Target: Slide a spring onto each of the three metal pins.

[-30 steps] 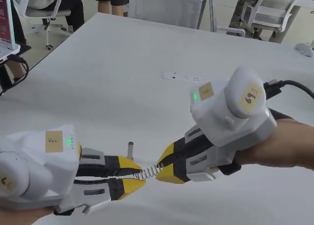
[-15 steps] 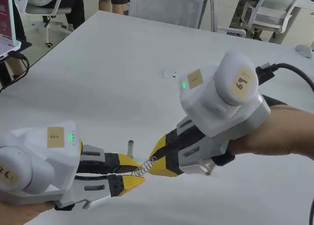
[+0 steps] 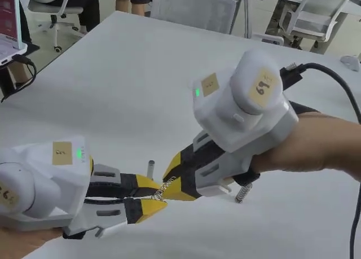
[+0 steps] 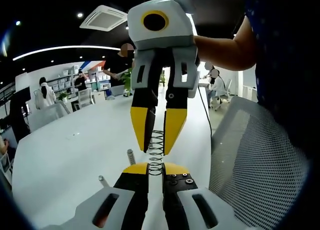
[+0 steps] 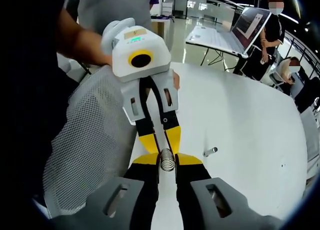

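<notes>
A small metal spring [image 3: 162,188] hangs between my two grippers just above the white table [image 3: 113,90]. The left gripper [image 3: 151,198] comes in from the lower left and is shut on one end of the spring [image 4: 156,151]. The right gripper [image 3: 172,179] faces it from the right, its jaws closed on the other end [image 5: 167,162]. A bare upright metal pin [image 3: 150,167] stands just behind the tips. Two pins [image 4: 130,156] [image 4: 101,180] stand on the table in the left gripper view. Another spring [image 3: 242,192] stands upright under the right gripper body, apparently on a pin.
A black cable [image 3: 333,84] trails from the right gripper. Office chairs [image 3: 192,8] stand along the table's far edge. A laptop [image 3: 8,22] sits at the far left. People stand in the background of both gripper views.
The right gripper has moved left toward the left gripper, so less spring shows between the tips. The second spring under the right gripper has come into sight.
</notes>
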A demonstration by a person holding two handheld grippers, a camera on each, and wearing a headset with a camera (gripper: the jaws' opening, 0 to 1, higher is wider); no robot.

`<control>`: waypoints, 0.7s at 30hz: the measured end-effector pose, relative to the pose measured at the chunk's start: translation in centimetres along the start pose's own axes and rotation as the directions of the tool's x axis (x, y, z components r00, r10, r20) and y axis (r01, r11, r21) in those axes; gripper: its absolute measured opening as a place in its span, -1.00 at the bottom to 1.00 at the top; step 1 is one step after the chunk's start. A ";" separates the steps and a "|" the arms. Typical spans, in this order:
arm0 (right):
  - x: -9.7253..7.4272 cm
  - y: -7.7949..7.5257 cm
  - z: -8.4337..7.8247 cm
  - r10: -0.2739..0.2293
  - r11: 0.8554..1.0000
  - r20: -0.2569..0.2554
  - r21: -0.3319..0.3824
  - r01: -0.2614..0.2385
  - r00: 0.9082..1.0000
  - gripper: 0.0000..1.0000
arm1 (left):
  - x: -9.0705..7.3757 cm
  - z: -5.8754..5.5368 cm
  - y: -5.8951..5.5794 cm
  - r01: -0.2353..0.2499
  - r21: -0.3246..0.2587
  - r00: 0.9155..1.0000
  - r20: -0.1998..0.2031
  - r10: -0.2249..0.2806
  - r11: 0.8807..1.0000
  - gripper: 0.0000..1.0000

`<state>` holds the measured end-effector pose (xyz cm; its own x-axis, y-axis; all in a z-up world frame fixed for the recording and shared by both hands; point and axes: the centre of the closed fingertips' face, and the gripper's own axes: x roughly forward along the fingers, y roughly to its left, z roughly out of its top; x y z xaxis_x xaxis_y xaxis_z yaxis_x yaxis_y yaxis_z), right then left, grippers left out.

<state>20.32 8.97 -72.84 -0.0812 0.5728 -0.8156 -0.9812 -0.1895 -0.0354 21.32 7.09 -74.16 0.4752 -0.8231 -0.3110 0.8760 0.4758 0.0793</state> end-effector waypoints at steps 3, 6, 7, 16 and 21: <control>0.1 0.0 0.0 0.007 1.000 -0.002 -0.001 -0.007 1.000 -0.81 | 0.0 0.1 0.2 -0.002 -0.002 1.000 0.008 0.002 1.000 -0.96; 0.2 -0.2 0.0 0.009 1.000 0.000 0.003 -0.009 1.000 -0.80 | -0.2 0.3 0.3 -0.003 -0.009 1.000 0.024 0.003 1.000 -0.96; 0.2 -0.3 0.0 0.011 1.000 0.001 0.004 -0.011 1.000 -0.79 | -0.2 0.3 0.4 -0.004 -0.012 1.000 0.028 0.004 1.000 -0.96; 0.3 -0.6 -0.2 0.026 1.000 -0.006 0.012 -0.026 1.000 -0.82 | -0.2 0.7 0.6 -0.011 -0.019 0.999 0.047 0.012 1.000 -0.96; 0.4 -0.5 -0.1 0.034 0.999 -0.023 0.006 -0.034 0.999 -0.82 | -0.2 0.7 0.7 -0.010 -0.014 0.999 0.045 0.010 1.000 -0.96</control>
<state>20.82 9.24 -73.23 -0.1102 0.5475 -0.8295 -0.9789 -0.2042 -0.0047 21.87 7.33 -73.39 0.4875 -0.8314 -0.2667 0.8701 0.4881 0.0688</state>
